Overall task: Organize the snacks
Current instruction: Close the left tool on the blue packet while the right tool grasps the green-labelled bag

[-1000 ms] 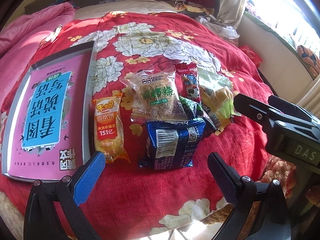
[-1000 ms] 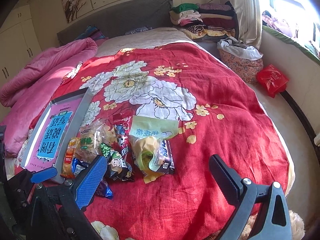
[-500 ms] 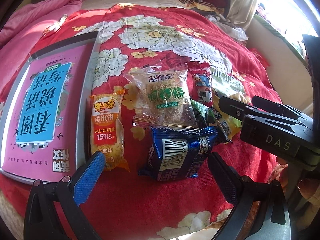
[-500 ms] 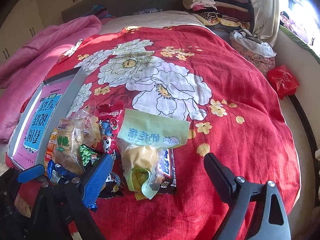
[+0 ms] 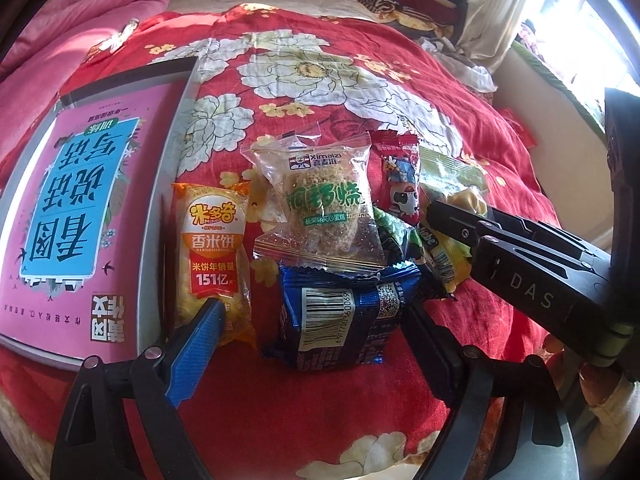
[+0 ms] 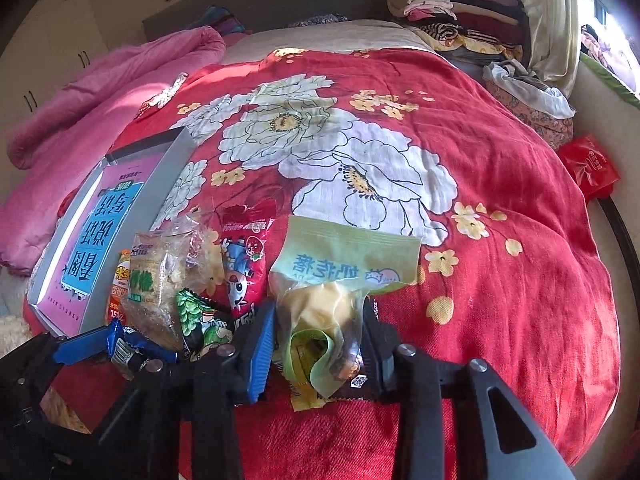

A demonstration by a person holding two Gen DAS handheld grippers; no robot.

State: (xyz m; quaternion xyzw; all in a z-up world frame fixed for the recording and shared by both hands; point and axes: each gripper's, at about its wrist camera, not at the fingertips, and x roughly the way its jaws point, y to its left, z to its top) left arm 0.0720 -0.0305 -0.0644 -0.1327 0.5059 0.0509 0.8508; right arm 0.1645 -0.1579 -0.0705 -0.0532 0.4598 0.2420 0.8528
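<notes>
Several snack packs lie in a heap on the red flowered bedspread (image 6: 500, 208). My left gripper (image 5: 312, 312) hangs over the blue pack (image 5: 340, 320). Its jaws are closing with the pack between them, and the blue pad (image 5: 200, 340) stands clear of the pack, over the orange rice-cracker pack (image 5: 212, 248). My right gripper (image 6: 320, 340) is closing too, and its pads touch both sides of the pale green bag of yellow sweets (image 6: 344, 264). A clear cake pack (image 5: 324, 208), a red pack (image 5: 400, 176) and a dark green pack (image 5: 396, 236) lie between the two.
A grey tray (image 5: 160, 200) holding a pink book (image 5: 80, 200) lies left of the snacks. A pink quilt (image 6: 100, 92) is bunched at the far left and folded clothes (image 6: 452, 24) are stacked at the headboard. A red bag (image 6: 588, 164) sits off the bed's right edge.
Both grippers came down closer to the heap. The right jaws narrowed from wide open onto the pale green bag. The left jaws narrowed around the blue pack.
</notes>
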